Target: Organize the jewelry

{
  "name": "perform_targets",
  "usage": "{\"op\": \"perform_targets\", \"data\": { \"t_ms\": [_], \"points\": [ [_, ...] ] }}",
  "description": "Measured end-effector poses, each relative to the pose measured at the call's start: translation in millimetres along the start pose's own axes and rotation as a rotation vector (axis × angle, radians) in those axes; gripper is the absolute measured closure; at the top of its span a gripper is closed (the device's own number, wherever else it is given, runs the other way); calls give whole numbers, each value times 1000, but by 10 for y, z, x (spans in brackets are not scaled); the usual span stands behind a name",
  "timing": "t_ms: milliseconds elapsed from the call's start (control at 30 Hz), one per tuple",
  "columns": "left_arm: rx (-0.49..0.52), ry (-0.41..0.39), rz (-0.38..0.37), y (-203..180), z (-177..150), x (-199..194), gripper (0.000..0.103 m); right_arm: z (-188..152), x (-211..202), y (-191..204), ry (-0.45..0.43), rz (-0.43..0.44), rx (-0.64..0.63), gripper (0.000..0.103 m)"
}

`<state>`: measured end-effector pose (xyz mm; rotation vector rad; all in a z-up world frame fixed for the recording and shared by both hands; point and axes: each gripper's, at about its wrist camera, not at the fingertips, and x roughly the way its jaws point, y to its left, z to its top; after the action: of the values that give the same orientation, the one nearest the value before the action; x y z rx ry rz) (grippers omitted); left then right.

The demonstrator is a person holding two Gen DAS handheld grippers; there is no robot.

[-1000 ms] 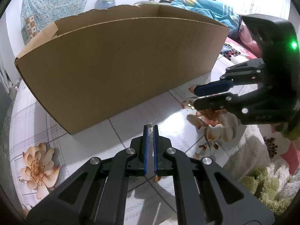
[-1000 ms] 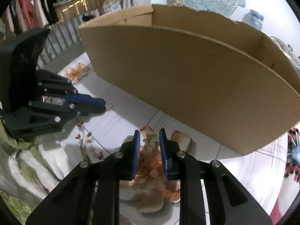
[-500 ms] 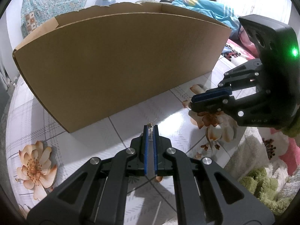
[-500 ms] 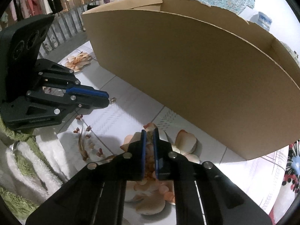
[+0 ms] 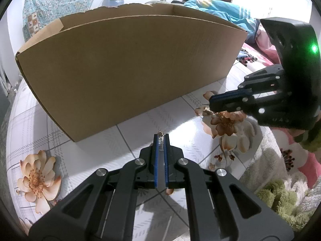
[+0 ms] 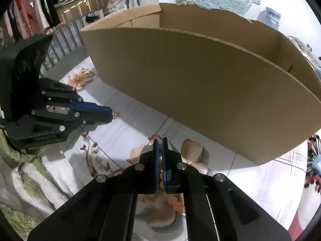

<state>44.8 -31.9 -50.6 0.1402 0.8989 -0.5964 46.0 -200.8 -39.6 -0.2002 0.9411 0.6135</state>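
Tongs are doing the holding on both sides. In the left wrist view, the left tongs [image 5: 160, 140] are pinching narrow on a slim silvery jewellery piece [image 5: 160, 135] whose gold tip is poking just past the blue pads. It is hanging above the white tile-printed worktop [image 5: 140, 120], with a fluffy green-and-white towel [image 5: 270, 190] lying at the near right edge.

A little farther out, the right tongs [image 6: 158, 142] are closed almost to nothing. They seem to be gripping a small gold trinket [image 5: 206, 109] at their very tips, over a printed peach flower.

Beyond both, the large brown open-topped cardboard box [image 5: 130, 70] is standing on the worktop, apparently the place for the jewellery.

Both grips are shallow, so the squeeze should be staying firm while each piece is being raised clear of the tall near wall before it is let go inside, one hand at a time.

The left view is showing the gold trinket clearly. The right view is hiding it behind its own pads, but is showing the silvery piece side-on at the left tips, and more of the box's inside wall. Neither view is reaching the box floor.
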Motion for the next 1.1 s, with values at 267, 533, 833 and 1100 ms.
{"op": "perform_targets", "data": {
  "t_ms": [267, 533, 833, 1100],
  "points": [
    [-5, -1, 4, 21, -3, -9, 99, -17, -40, 40, 24, 28, 63, 99],
    [-5, 1, 2, 36, -10, -16, 99, -57, 65, -26, 52, -2, 129, 100],
    [-13, 1, 4, 44, 3, -14, 99, -45, 25, -78, 32, -9, 128, 96],
    [-14, 0, 2, 52, 1, -16, 99, -35, 54, 30, 49, -22, 101, 83]
  ]
}}
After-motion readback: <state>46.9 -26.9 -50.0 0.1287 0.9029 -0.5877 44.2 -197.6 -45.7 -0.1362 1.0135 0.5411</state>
